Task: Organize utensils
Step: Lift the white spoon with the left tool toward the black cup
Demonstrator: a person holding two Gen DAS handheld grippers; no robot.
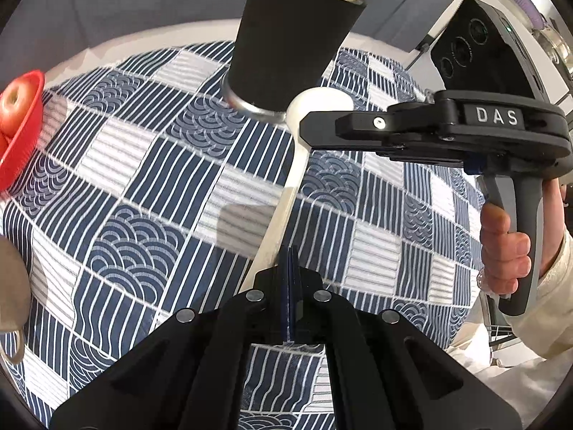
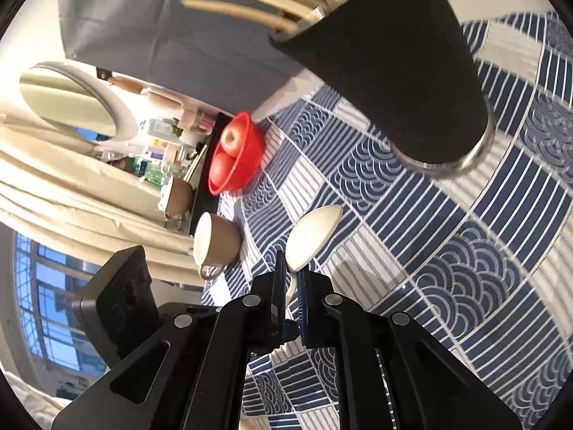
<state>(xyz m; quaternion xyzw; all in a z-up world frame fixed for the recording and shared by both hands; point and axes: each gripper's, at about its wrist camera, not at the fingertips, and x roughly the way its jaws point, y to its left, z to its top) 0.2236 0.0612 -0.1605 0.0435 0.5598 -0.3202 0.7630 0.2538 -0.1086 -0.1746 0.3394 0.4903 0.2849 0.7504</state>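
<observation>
A white spoon (image 1: pixel 286 193) hangs above the blue patterned tablecloth (image 1: pixel 143 179). My left gripper (image 1: pixel 290 261) is shut on the end of its handle. My right gripper (image 1: pixel 308 129) reaches in from the right and is closed around the spoon's neck just below the bowl (image 1: pixel 322 102). In the right wrist view the spoon bowl (image 2: pixel 315 236) sticks out past my right gripper (image 2: pixel 292 276), whose jaws pinch the neck. A black utensil holder (image 1: pixel 293 43) with wooden utensils stands just behind the spoon; it also shows in the right wrist view (image 2: pixel 386 61).
A red bowl with apples (image 1: pixel 18 125) sits at the table's left edge, also in the right wrist view (image 2: pixel 236 154). A brown cup (image 2: pixel 215 240) stands near that edge. The person's hand (image 1: pixel 505 251) holds the right gripper's handle.
</observation>
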